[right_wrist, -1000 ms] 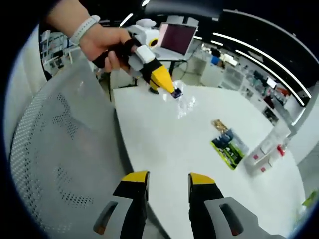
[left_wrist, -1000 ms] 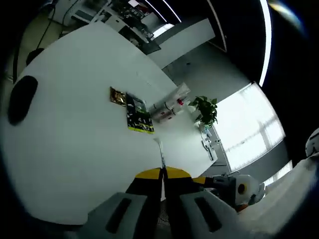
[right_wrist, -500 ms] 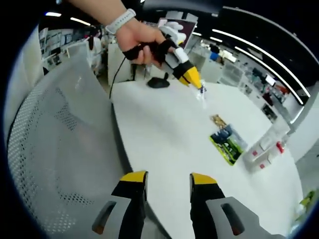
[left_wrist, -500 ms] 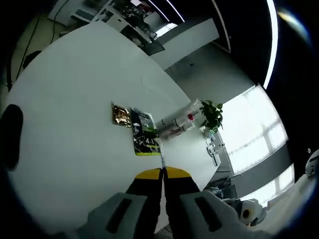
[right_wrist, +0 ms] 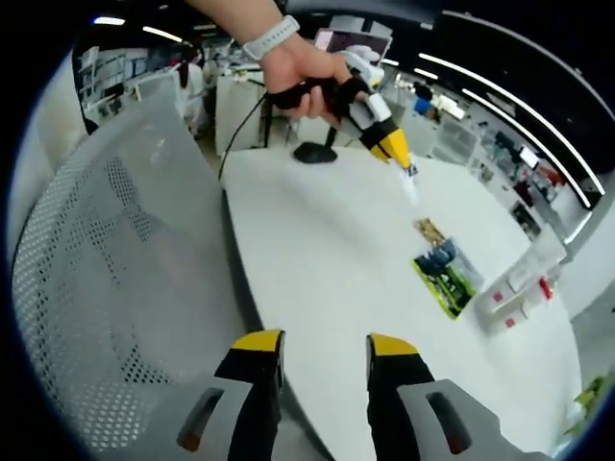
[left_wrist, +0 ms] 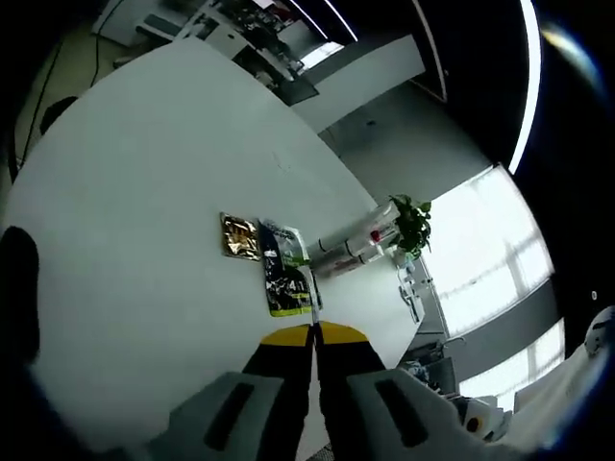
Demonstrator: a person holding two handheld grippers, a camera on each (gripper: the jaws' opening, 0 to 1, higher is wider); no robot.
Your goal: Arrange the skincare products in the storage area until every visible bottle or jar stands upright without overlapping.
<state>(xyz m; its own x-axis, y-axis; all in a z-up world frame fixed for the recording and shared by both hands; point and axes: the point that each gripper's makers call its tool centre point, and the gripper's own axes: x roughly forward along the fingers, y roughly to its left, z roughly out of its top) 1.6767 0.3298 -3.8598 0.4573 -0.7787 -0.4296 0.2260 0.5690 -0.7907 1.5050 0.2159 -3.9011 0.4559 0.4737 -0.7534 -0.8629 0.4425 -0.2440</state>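
My left gripper (left_wrist: 312, 334) is shut, pinching a small clear sachet (left_wrist: 312, 303) that I see edge-on. In the right gripper view a hand holds that left gripper (right_wrist: 405, 164) above the white table (right_wrist: 327, 259), the sachet (right_wrist: 413, 185) hanging from its yellow tips. Beyond it lie a gold packet (right_wrist: 428, 230) and a green packet (right_wrist: 447, 275), and farther off stands a clear organizer (right_wrist: 520, 288) with white bottles and red caps. The left gripper view shows the gold packet (left_wrist: 238, 236), green packet (left_wrist: 285, 280) and organizer (left_wrist: 356, 242). My right gripper (right_wrist: 324, 346) is open near the table's edge, holding nothing.
A grey mesh chair back (right_wrist: 106, 288) stands to the left of my right gripper. A black mouse (right_wrist: 315, 152) lies on the table's far side. A potted plant (left_wrist: 408, 221) stands behind the organizer. Desks and a laptop screen lie farther back.
The hand has carried the left gripper and its sachet farther across the table, closer to the packets. My right gripper has stayed open in about the same place.
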